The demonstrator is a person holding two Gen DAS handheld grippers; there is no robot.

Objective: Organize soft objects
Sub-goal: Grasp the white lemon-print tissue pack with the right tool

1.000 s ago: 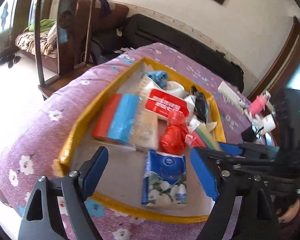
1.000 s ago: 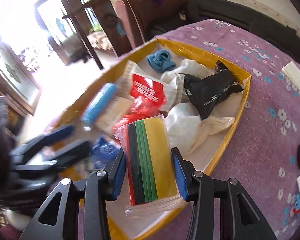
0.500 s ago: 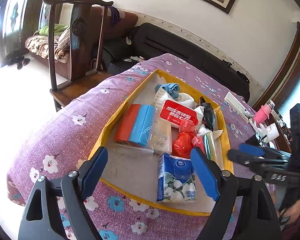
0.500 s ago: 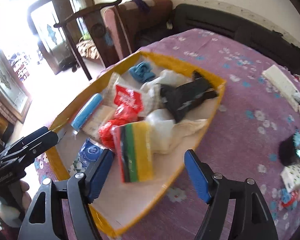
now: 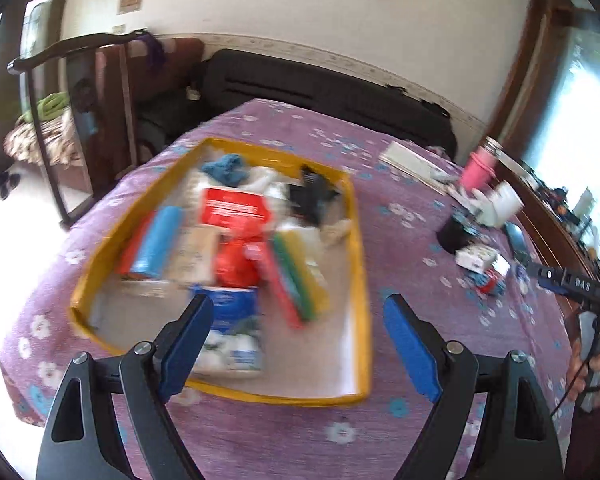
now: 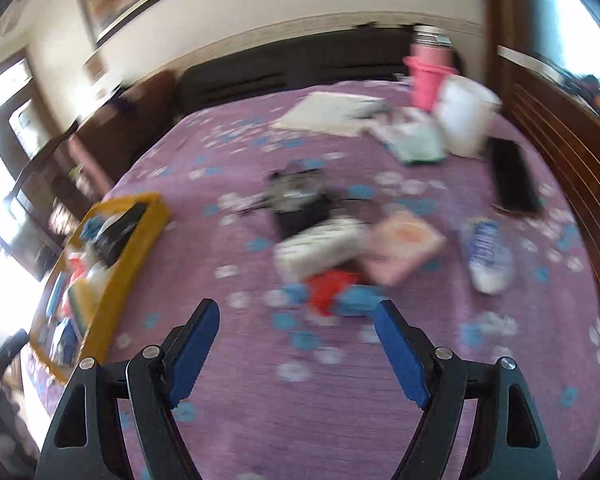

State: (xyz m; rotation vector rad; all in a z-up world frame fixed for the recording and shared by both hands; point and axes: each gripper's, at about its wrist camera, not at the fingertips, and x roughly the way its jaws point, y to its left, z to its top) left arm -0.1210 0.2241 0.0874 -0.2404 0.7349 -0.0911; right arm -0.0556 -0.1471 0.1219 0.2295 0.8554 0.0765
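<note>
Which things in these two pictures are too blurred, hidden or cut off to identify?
- Right wrist view: the loose pile on the purple cloth is smeared by motion; only red, blue, white and pink patches show.
- Right wrist view: the yellow tray sits at the left edge, its contents mostly hidden by its wall.
- Left wrist view: print on the red packet and tissue pack is unreadable from blur.

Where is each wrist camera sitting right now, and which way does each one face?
Left wrist: on the left gripper, jaws open and empty, looking down at the yellow tray of soft packs; the person's hand with the right gripper shows at the right edge.
Right wrist: on the right gripper, jaws opening with nothing between them, facing the loose items on the purple cloth.
Shared: tray, pink bottle, cloth.
</note>
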